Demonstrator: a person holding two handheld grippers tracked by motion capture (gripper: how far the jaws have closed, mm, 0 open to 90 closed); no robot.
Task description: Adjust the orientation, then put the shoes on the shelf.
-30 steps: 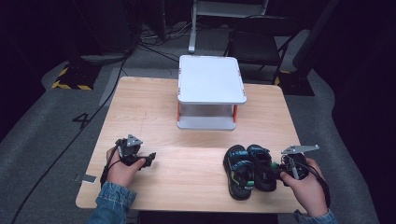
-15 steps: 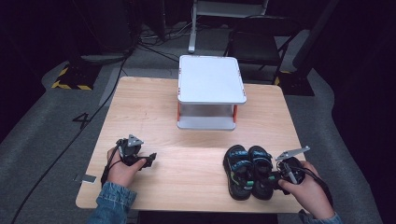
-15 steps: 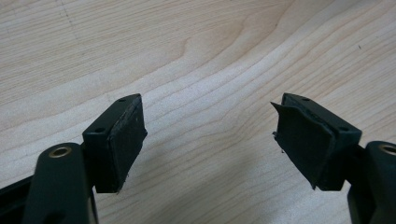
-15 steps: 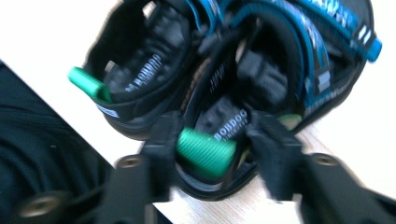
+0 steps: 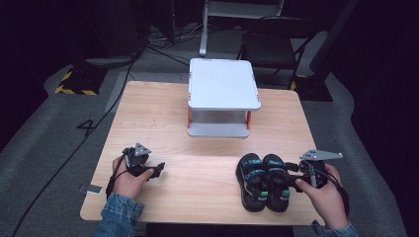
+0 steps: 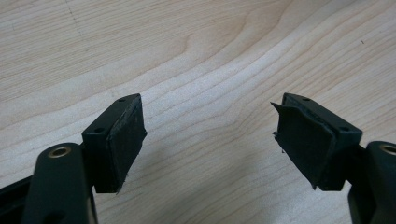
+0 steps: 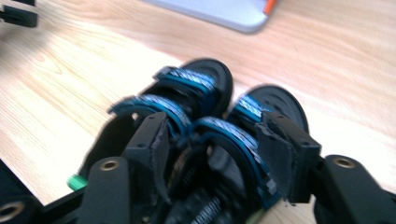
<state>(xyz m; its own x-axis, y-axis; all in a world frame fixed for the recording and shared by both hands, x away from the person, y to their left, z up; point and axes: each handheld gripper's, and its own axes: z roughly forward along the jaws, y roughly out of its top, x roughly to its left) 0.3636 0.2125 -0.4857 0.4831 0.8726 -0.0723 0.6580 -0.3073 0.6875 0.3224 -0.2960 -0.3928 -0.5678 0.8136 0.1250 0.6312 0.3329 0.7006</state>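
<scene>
Left gripper [image 5: 159,169]: I see a black body with a grey three-cornered plate on top and a dark cable trailing along the wrist.
Left gripper pads [image 6: 127,137]: I see flat, dark rubber faces, frayed at the edges, in black blocks with small screw holes.
Left jaw arms: I see rounded black links with brass-coloured rivets.
Right gripper [image 5: 289,178]: I see the same black build, its grey plate larger and paler.
Right gripper pads [image 7: 280,156]: I see worn, ragged edges.
Sleeves: I see blue denim cuffs at both wrists.
</scene>
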